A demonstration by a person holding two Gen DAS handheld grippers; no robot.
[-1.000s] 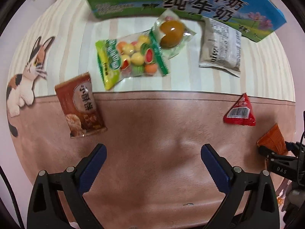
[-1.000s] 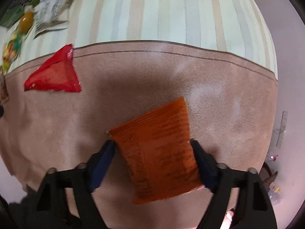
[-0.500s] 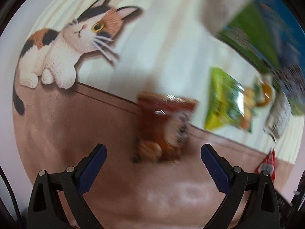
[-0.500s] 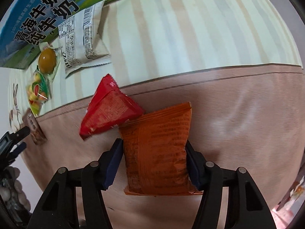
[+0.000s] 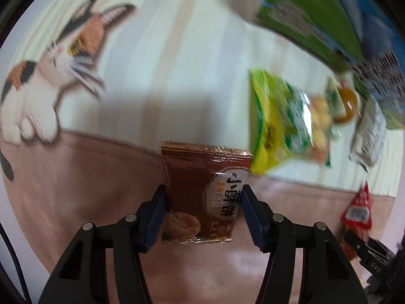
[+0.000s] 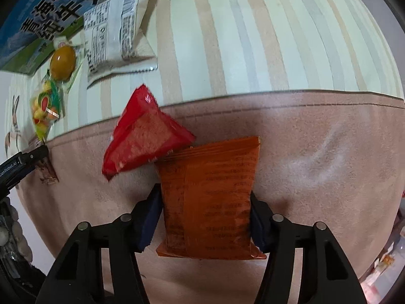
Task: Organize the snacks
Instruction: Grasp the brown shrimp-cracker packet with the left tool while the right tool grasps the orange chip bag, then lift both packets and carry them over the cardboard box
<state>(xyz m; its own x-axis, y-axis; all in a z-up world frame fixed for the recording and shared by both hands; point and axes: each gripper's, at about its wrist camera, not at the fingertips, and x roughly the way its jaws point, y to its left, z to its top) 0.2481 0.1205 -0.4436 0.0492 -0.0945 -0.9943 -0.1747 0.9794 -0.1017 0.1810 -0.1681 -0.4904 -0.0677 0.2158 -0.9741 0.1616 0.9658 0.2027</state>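
Blue fingers [image 5: 155, 212] clamping brown packet [image 5: 202, 192]

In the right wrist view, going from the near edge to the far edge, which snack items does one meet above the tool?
Orange packet held in the right tool → red triangular packet touching its top corner → white packet with printed label → blue and green milk carton at the far edge.

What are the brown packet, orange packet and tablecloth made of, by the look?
Brown packet: glossy plastic or foil film, glare and crimped gold top seal. Orange packet: thin semi-matte film, creases and back seam showing. Tablecloth: looks like soft, matte, suede-like fabric with brushed streaks; could be printed vinyl.
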